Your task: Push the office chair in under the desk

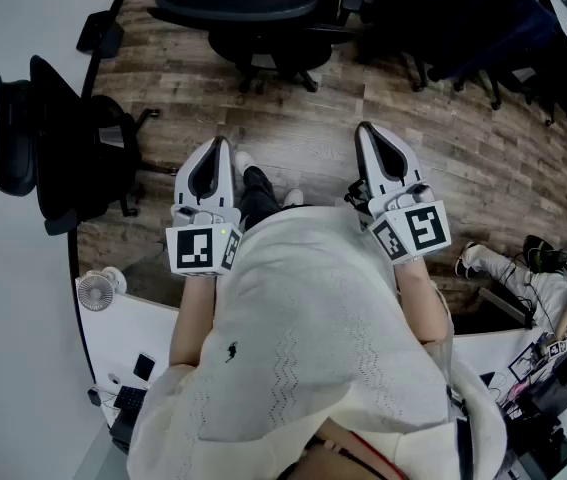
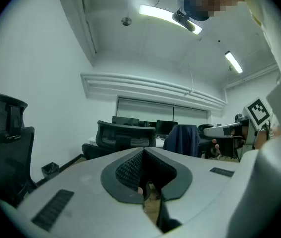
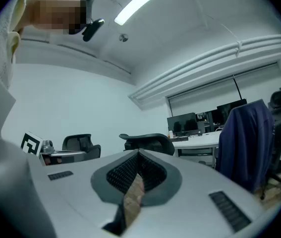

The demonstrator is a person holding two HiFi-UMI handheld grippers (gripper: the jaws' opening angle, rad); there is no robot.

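Observation:
A black office chair (image 1: 63,148) stands at the left by the white wall, just beyond the end of a white desk (image 1: 148,333); the left gripper view shows that chair (image 2: 4,143) at its left edge. A second black chair (image 1: 253,13) stands further ahead on the wood floor, also in both gripper views (image 2: 125,135) (image 3: 147,144). My left gripper (image 1: 220,146) (image 2: 142,152) and right gripper (image 1: 365,130) (image 3: 139,155) are held at waist height, pointing forward. Both are shut with nothing between the jaws, and neither touches a chair.
A small fan (image 1: 95,290) and a keyboard (image 1: 128,406) lie on the white desk. A chair draped with a blue jacket (image 3: 242,143) stands at the right. A small black bin (image 1: 98,33) sits by the wall. Shoes and cables (image 1: 538,258) clutter the right.

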